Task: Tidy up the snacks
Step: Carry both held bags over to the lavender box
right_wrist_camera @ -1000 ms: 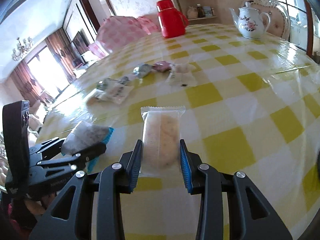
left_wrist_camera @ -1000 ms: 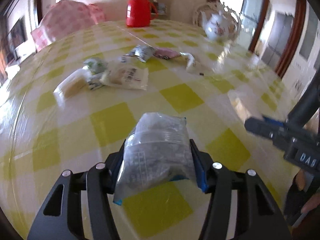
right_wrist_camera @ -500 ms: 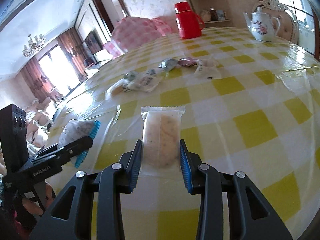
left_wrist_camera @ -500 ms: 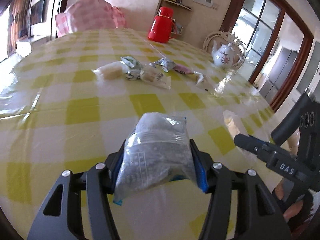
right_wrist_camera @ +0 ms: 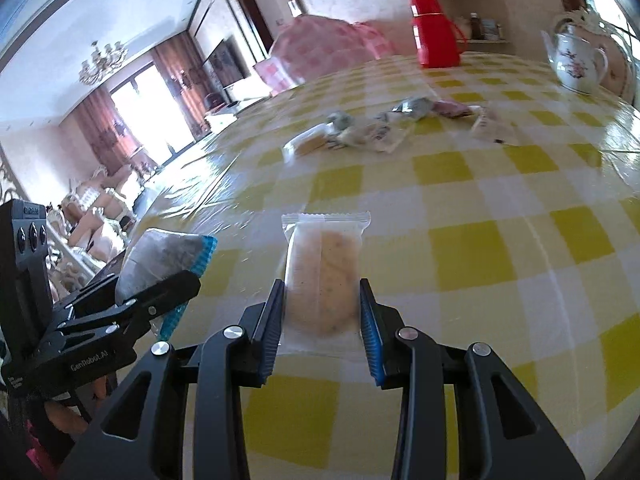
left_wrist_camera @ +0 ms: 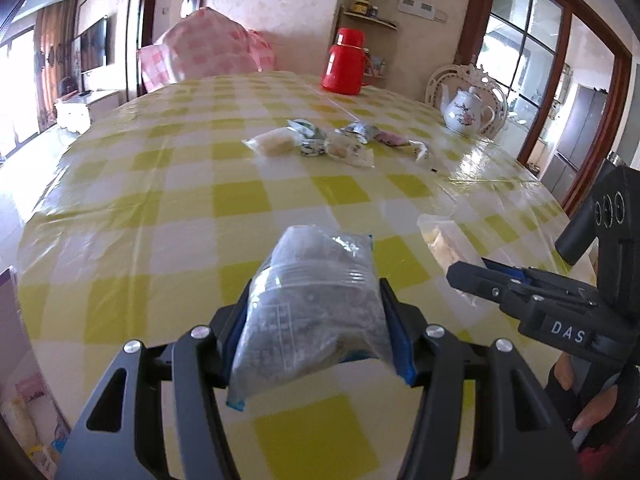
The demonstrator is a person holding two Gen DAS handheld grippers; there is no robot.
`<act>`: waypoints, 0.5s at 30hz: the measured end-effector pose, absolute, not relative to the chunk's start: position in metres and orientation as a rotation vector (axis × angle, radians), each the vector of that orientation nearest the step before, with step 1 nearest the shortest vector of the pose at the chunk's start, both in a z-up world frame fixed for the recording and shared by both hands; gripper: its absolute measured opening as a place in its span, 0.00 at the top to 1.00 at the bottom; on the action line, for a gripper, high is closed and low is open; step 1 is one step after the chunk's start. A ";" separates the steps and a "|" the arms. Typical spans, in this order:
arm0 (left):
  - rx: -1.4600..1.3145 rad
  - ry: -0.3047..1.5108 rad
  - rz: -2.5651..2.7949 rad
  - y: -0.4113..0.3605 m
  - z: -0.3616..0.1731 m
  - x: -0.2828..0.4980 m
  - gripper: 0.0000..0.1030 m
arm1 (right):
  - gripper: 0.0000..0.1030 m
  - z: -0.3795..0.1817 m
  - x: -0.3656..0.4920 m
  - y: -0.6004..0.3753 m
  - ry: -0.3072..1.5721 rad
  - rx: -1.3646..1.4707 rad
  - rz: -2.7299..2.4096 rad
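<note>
Two grippers hang over the yellow checked table (left_wrist_camera: 240, 200), and each one holds one snack. The left gripper (left_wrist_camera: 316, 320) squeezes a grey crinkly packet (left_wrist_camera: 316, 292); its long side points away toward the far snacks. The right gripper (right_wrist_camera: 322, 308) squeezes a pale cookie pack (right_wrist_camera: 324, 264), long side pointing the same way. About six loose snacks (left_wrist_camera: 340, 142) lie far off, but they look blurry. One red flask (left_wrist_camera: 346, 62) and one white teapot (left_wrist_camera: 464, 114) stand behind.

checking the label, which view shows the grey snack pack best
The left wrist view: the grey pack fills the centre, clamped in the left gripper, printed side facing the camera. The right wrist view shows the pack only edge-on at the left, partly behind a finger.
</note>
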State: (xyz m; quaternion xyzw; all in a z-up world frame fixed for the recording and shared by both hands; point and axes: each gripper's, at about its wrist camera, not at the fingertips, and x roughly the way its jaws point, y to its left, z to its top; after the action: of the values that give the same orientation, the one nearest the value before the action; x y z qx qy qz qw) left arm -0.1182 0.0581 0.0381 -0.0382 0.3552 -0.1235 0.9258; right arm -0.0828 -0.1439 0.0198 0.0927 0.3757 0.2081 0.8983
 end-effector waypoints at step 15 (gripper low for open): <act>-0.067 0.679 -0.106 0.131 0.053 -0.172 0.44 | 0.66 0.019 -0.107 -0.058 0.808 0.056 0.572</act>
State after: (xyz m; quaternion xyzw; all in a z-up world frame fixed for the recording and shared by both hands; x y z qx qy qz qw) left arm -0.1723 0.1306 0.0527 -0.0327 0.3329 -0.0519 0.9410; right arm -0.1070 -0.0583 0.0190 0.0267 0.3876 0.2746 0.8796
